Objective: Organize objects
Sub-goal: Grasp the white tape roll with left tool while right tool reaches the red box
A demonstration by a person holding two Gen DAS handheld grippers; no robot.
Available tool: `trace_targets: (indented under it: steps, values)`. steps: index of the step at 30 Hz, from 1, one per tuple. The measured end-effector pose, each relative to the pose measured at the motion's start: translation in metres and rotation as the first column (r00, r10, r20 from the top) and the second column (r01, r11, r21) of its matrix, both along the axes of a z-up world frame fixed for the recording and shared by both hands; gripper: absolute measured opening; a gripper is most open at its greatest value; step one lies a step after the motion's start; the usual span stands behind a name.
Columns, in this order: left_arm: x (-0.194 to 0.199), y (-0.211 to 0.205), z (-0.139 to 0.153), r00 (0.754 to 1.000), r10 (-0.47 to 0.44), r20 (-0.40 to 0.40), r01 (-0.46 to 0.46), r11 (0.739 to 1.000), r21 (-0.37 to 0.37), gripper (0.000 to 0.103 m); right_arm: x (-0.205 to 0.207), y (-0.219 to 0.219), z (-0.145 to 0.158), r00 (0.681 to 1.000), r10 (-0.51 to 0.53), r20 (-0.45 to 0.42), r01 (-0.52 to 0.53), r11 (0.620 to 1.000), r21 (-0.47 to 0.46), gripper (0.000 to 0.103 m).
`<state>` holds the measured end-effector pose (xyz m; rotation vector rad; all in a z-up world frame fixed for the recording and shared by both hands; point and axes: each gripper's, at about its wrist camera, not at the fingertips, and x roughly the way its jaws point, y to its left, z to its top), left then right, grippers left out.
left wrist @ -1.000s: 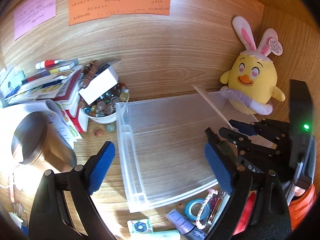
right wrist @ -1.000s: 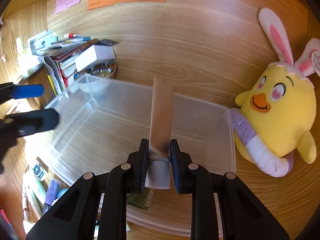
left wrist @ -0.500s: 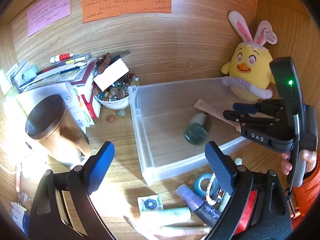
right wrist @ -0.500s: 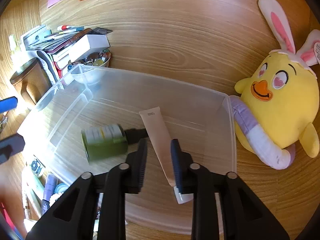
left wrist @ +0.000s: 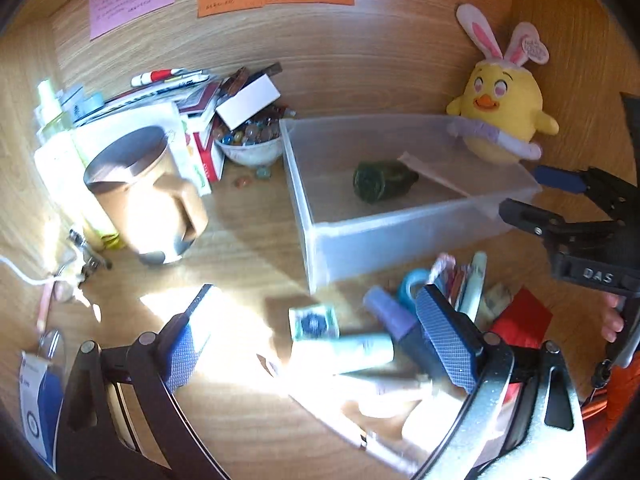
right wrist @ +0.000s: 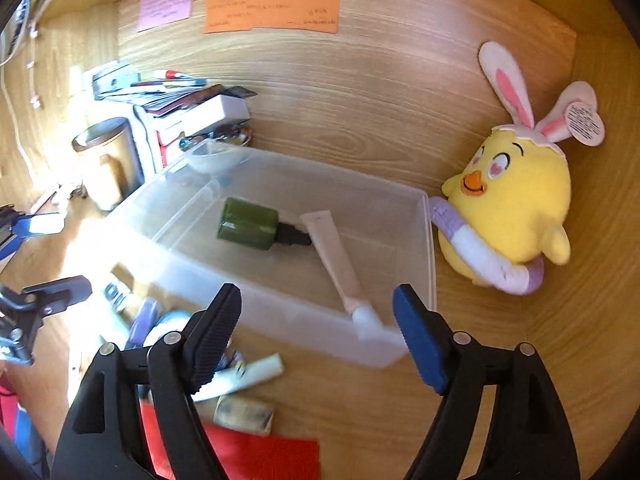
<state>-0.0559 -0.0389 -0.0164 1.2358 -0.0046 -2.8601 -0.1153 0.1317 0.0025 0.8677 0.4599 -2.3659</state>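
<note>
Clear plastic bin (right wrist: 424, 240) holds green bottle (right wrist: 248, 224) and pale tube (right wrist: 334, 256). Right gripper (right wrist: 316, 336) jaws just opened, empty; left gripper (left wrist: 316, 344) spread wide, empty, over loose items on counter (left wrist: 248, 248) awaiting sorting.

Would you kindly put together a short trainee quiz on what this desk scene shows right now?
1. True or false: the pale tube lies inside the clear bin.
2. What lies beside the tube in the bin? A) green bottle B) marble bowl C) red card
3. Fill in: the right gripper is ____, with nothing between its fingers.

Key:
1. True.
2. A: the green bottle lies on its side, its dark cap by the tube.
3. Open; its fingers have just been opening, and the tube now rests in the bin. The left gripper is open too, above the clutter in front of the bin.
</note>
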Motion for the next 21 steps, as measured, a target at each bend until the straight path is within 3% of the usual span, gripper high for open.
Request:
trace_targets:
  steps: [5, 13, 21]
  values:
    - [0.023, 0.009, -0.009, 1.000, -0.013, 0.006, 0.013, 1.000, -0.003, 0.099, 0.028, 0.009, -0.012, 0.999, 0.002, 0.046, -0.001, 1.000, -0.018, 0.081]
    - [0.046, 0.014, -0.035, 0.993, -0.054, 0.108, 0.046, 0.996, 0.072, 0.099, 0.065, 0.012, -0.039, 0.988, 0.049, 0.147, -0.043, 0.998, -0.044, 0.081]
    - [0.061, 0.018, -0.032, 0.994, -0.063, 0.089, 0.052, 0.991, 0.120, 0.099, 0.084, 0.011, -0.054, 0.983, 0.062, 0.172, -0.056, 0.998, -0.041, 0.084]
